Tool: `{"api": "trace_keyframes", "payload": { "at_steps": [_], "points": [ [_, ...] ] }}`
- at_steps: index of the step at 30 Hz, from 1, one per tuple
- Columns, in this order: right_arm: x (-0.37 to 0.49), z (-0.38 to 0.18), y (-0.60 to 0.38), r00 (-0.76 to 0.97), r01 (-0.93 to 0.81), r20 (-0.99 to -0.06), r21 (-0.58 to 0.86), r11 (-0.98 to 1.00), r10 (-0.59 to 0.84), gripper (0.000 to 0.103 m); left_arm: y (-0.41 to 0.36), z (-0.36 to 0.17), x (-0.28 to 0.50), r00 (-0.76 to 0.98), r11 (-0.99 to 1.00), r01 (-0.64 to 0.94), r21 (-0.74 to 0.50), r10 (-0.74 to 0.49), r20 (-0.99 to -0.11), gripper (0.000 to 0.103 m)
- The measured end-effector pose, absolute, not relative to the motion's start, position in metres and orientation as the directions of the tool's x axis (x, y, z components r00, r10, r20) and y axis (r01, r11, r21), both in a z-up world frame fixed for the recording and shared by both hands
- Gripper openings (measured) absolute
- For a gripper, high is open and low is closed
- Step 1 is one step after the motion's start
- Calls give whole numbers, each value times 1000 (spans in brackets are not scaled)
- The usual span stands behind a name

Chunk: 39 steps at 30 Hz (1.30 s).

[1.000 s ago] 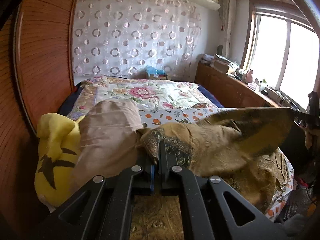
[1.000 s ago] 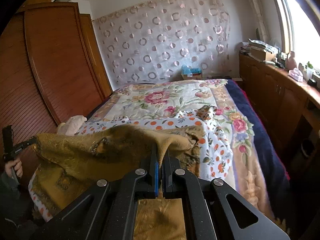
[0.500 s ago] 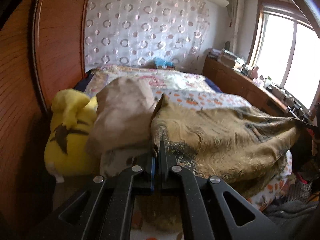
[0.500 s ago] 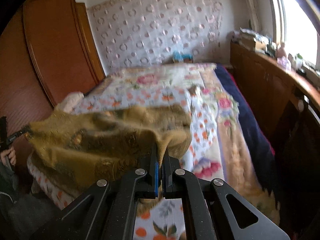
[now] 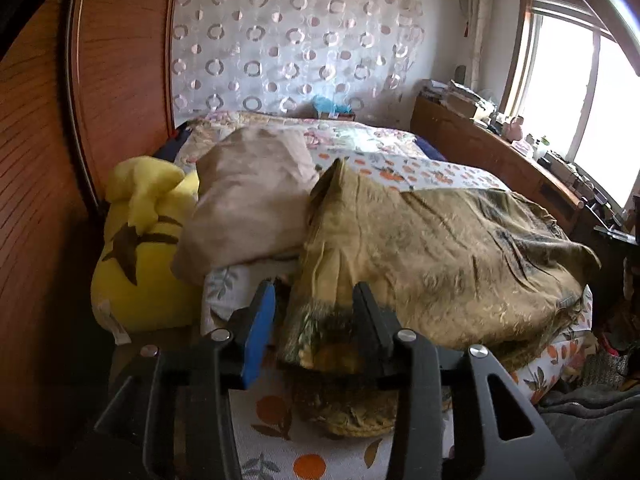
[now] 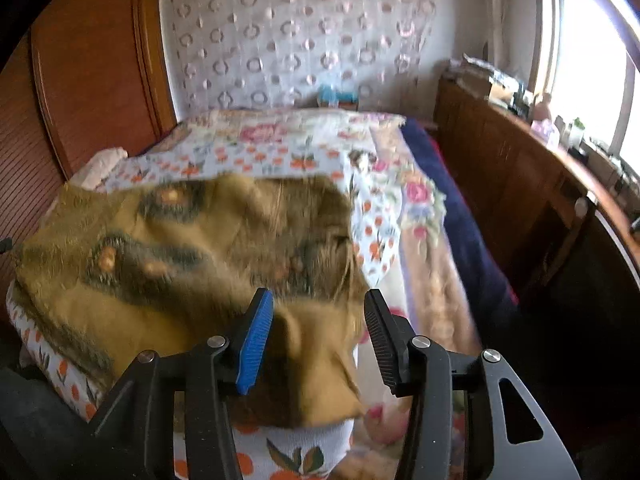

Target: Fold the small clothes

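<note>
- The golden garment (image 5: pixel 440 248) is lying spread across the near end of the bed (image 5: pixel 440 168), over the orange-print sheet (image 5: pixel 280 432), its left edge leaning against the beige pillow (image 5: pixel 248 196).
- The left gripper (image 5: pixel 314 312) has just been opening; its jaws are standing apart with a fabric corner loosely between them, no longer pinched.
- The right gripper (image 6: pixel 318 320) has just been opening too, with a released corner (image 6: pixel 320 380) sagging between its pads (the view is blurring).
- Likely risk: a corner is catching on a ribbed pad as a hand is pulling away, dragging the layer askew.
- The overhanging near edge is possibly sliding off the bed, since the cloth looks slippery.
- The pillow and the yellow plush toy (image 5: pixel 140 240) are crowding the left side, so that edge is settling bunched rather than flat.
</note>
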State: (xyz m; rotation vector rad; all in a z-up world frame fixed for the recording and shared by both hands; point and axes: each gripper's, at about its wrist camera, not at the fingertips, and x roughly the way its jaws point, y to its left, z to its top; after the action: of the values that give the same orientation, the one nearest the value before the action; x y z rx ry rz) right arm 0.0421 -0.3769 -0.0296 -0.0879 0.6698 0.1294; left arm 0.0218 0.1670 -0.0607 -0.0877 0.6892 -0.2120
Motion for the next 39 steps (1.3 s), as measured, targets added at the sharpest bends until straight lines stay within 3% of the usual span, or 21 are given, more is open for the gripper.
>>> {"api": "trace_keyframes", "payload": {
  "at_steps": [5,7,14,22,25,32,39],
  "points": [
    [50,-27,-355,801,-180,-587,-59,982,112,50,160,-50,36,763,974,187,-128,-226,-606,65],
    [60,-37,-346,800,-201,-587,-64,978,126,50,157,-46,47,765,974,193,-120,-226,-603,68],
    [120,-75,-304,751,-287,-632,-54,957,189,50,143,-35,101,766,977,205,-64,-201,-610,68],
    [168,-91,-286,704,-321,-685,-70,945,189,50,146,-48,171,703,977,213,15,-143,-696,67],
    [177,-94,-285,685,-321,-705,-69,944,182,50,152,-62,187,665,974,225,16,-142,-733,63],
    [198,-105,-294,666,-296,-720,-15,955,196,50,149,-87,209,563,948,312,-57,-233,-793,47],
    [199,-108,-287,674,-295,-719,-49,954,171,52,133,-85,207,511,906,394,-155,-356,-783,47]
  ]
}}
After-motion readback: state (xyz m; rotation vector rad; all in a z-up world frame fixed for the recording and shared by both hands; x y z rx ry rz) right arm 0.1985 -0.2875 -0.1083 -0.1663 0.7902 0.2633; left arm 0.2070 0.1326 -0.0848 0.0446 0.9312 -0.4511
